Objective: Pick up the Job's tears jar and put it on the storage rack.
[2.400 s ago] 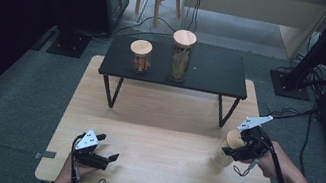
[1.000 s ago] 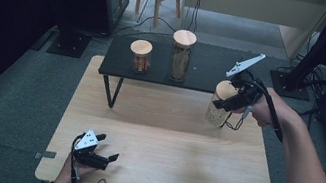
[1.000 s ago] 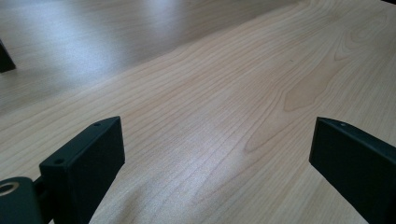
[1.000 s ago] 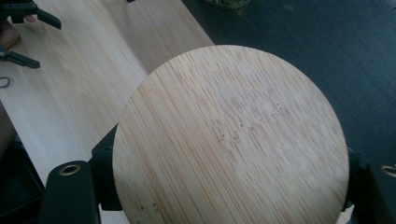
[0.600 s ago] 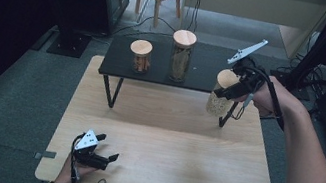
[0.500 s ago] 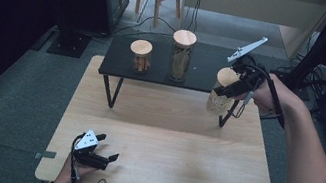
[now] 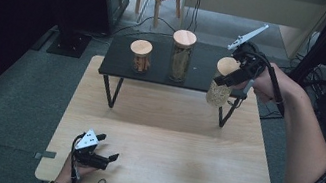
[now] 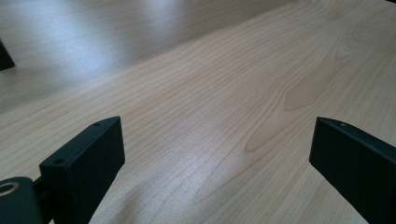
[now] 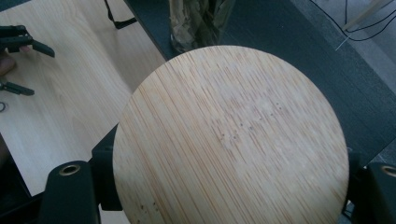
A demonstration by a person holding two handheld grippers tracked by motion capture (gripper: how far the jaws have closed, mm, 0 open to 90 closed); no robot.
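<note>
**Third jar heading for the right end of the black shelf**

At the near left corner of the counter (image 7: 168, 138), the left hand-held gripper (image 7: 98, 153) rests on the wood with its jaws spread wide and nothing between them; in the left gripper view there is bare wood grain between the two black jaws. It plays no part in the step in hand.

On the black shelf (image 7: 200, 70) that stands along the far edge of the counter, a short jar (image 7: 140, 56) sits toward the left end and a tall jar (image 7: 181, 55) stands near the middle, both with round wooden lids.

At the right end of the shelf, the right hand-held gripper (image 7: 232, 78) is clamped on a third jar (image 7: 221, 87) just below its wooden lid (image 9: 231, 135). The jar hangs in the air, tilted, its base over the front right edge of the shelf beside the shelf leg, not yet resting on anything. In the right gripper view the lid lies directly between the jaws, which press on either side beneath it.

To set it down well, I judge the jar should first be brought upright, then carried farther in over the shelf so the whole base clears the front edge, well apart from the tall jar. Lower it until the base sits flat, and only then loosen the grip.
</note>
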